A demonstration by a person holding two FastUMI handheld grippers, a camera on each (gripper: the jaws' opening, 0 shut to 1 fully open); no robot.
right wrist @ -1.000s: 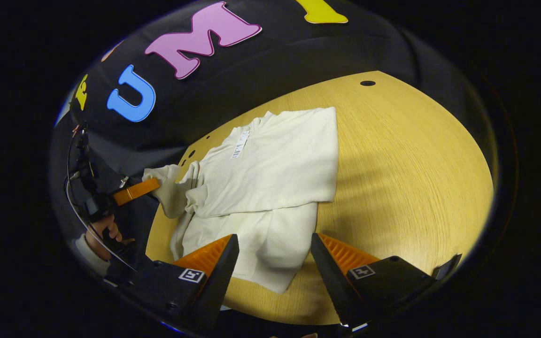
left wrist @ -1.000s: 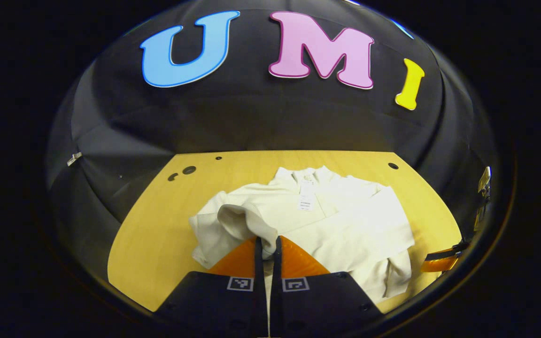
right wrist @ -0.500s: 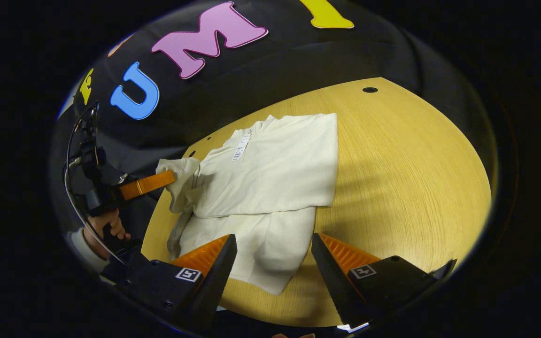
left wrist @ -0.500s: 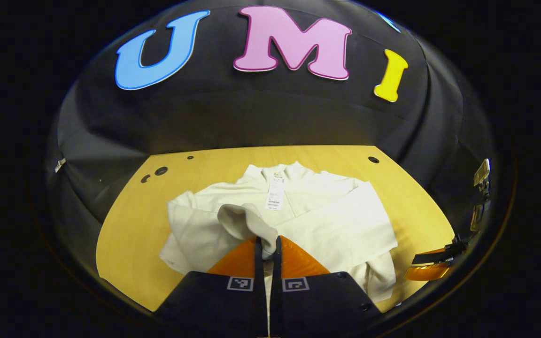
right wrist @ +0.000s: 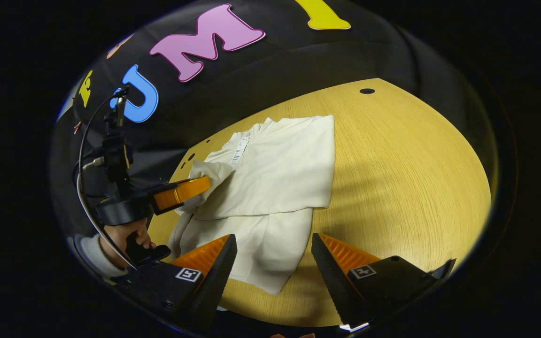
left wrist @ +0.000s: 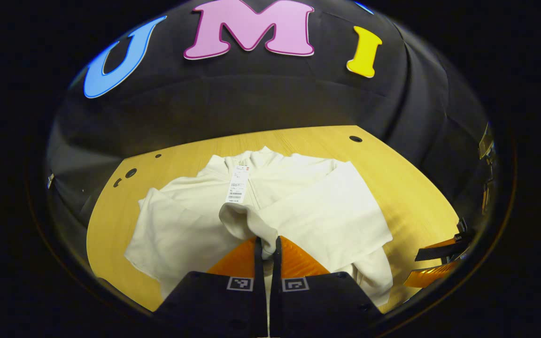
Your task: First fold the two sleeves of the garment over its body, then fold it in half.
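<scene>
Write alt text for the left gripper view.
The left tool is shut on a sleeve of a cream garment, lifted over its body on a wooden table. The right tool shows at the right edge.

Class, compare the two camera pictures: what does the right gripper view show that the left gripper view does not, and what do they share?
Right gripper view alone: a hand holding the left gripper, with a cable above it, and open fingers.

Left gripper view alone: fingers closed on the sleeve, seen close.

Both: the cream garment with its tag, on the wooden table.
</scene>
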